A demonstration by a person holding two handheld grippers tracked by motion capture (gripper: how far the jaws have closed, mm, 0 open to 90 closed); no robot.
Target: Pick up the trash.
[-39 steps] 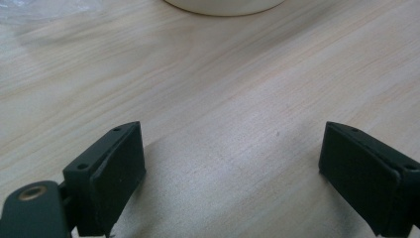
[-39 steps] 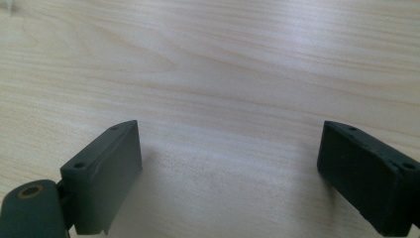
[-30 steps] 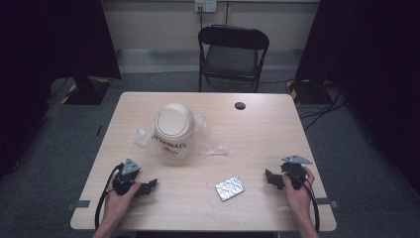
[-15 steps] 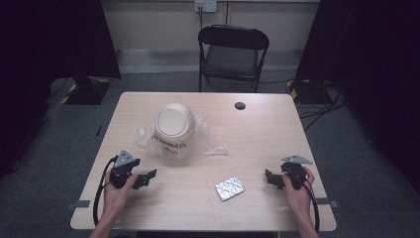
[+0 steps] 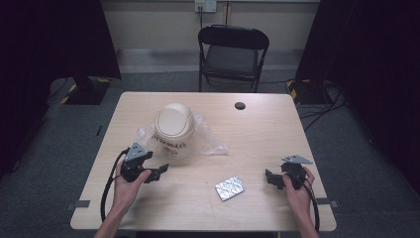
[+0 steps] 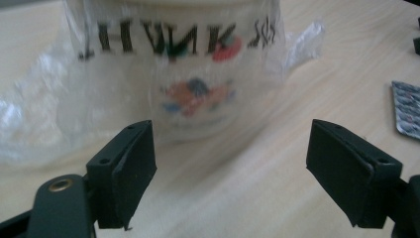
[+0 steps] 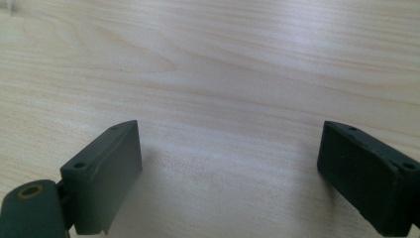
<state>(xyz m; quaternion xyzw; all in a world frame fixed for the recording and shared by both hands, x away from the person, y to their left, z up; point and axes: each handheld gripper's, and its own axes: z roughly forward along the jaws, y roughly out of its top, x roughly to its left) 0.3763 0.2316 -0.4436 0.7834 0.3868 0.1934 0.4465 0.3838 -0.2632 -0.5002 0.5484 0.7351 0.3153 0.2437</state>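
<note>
A cream domed container with printed lettering stands on the wooden table, wrapped in a clear plastic bag. My left gripper is open just in front of it and a little to its left, jaws wide apart. In the left gripper view the container stands close ahead between the jaws, with the bag spread to its left. A silver blister pack lies flat near the front middle of the table; its edge shows at the right. My right gripper is open above bare wood at the front right.
A small black disc lies near the table's far edge. A black folding chair stands behind the table. Dark curtains hang at both sides and cables run on the floor at the right.
My left gripper has moved forward and up toward the wrapped container. The right gripper has stayed where it was.
</note>
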